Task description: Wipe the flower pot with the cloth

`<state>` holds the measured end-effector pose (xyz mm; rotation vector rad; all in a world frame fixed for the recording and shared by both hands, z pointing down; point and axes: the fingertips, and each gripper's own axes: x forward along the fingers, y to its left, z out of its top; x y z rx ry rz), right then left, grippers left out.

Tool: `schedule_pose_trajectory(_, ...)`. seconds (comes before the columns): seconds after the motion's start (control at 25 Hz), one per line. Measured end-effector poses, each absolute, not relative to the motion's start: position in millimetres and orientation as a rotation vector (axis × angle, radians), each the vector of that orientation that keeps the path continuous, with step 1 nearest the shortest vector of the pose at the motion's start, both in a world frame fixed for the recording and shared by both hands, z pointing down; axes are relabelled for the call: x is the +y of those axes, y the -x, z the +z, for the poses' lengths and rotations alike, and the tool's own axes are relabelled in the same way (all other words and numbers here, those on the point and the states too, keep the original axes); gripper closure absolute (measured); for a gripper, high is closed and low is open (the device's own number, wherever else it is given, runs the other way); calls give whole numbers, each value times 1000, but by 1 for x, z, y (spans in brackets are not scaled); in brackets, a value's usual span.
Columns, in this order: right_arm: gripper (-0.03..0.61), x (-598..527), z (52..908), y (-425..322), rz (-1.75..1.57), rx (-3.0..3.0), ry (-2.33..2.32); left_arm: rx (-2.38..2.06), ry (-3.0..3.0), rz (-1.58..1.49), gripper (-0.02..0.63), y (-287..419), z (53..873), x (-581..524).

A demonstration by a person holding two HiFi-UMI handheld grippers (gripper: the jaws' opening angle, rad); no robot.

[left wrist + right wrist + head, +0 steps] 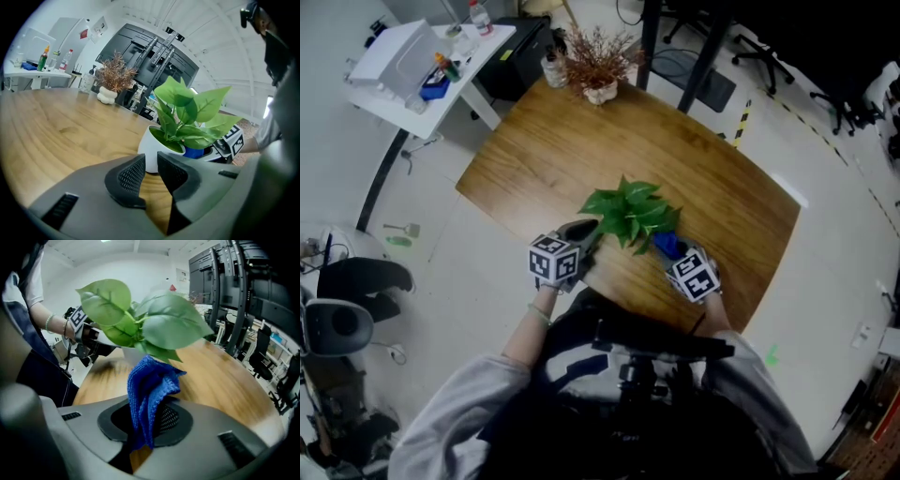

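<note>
Cloth (pixel 152 380) clamped in right gripper (pixel 150 420) beside flower pot (pixel 151 149); left gripper (pixel 151 174) slightly open.

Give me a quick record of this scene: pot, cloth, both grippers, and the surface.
flower pot: white, upright, holds green plant
cloth: blue, bunched, near pot's side; contact unclear
left gripper: jaws slightly apart, empty, just short of pot
right gripper: shut on cloth
table: wooden, pot near person's edge
</note>
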<state>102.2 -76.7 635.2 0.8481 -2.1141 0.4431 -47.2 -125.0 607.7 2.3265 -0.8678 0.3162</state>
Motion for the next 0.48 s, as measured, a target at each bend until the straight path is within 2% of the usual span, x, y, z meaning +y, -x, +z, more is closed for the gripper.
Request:
schedule_pose_trajectory(0.2,497,-120,632,-123,446,-2122,-944,-876,-2299,267,532,43,608,-111)
schedule_pose_trajectory(0.48,495,-138,623,-81,311,-2238,-736,-859,-2300,328,532,39,614,-113)
